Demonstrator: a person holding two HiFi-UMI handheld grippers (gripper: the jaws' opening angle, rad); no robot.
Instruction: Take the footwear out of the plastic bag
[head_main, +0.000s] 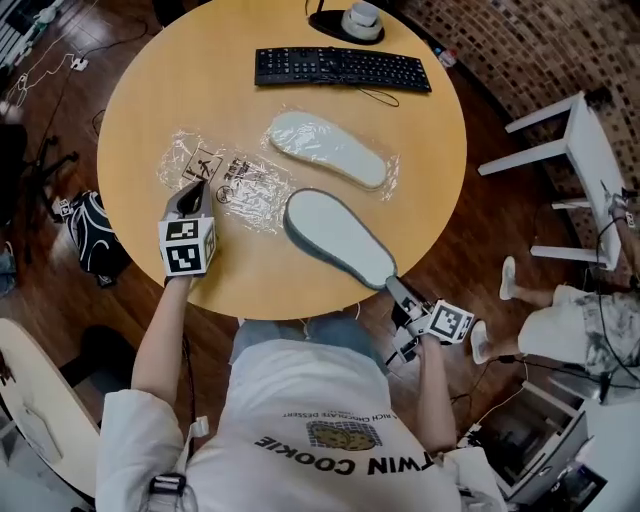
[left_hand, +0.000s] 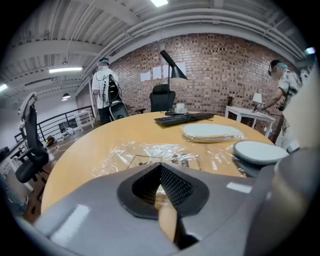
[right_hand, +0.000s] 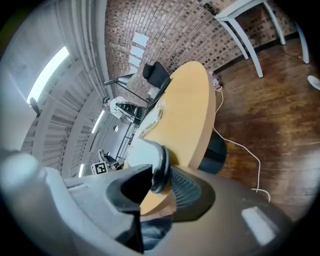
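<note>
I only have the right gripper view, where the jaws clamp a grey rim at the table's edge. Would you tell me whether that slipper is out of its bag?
Observer: Yes. The head view shows the slipper bare on the table, with the right gripper shut on its end at the near edge.
Operator: Where is the left gripper?
Observer: The left gripper has its tip on an empty bag lying flat beside the slipper. Its jaws are together.
Operator: Is there another slipper?
Observer: Yes, a second slipper lies farther back, near the keyboard, wrapped in its own bag.
</note>
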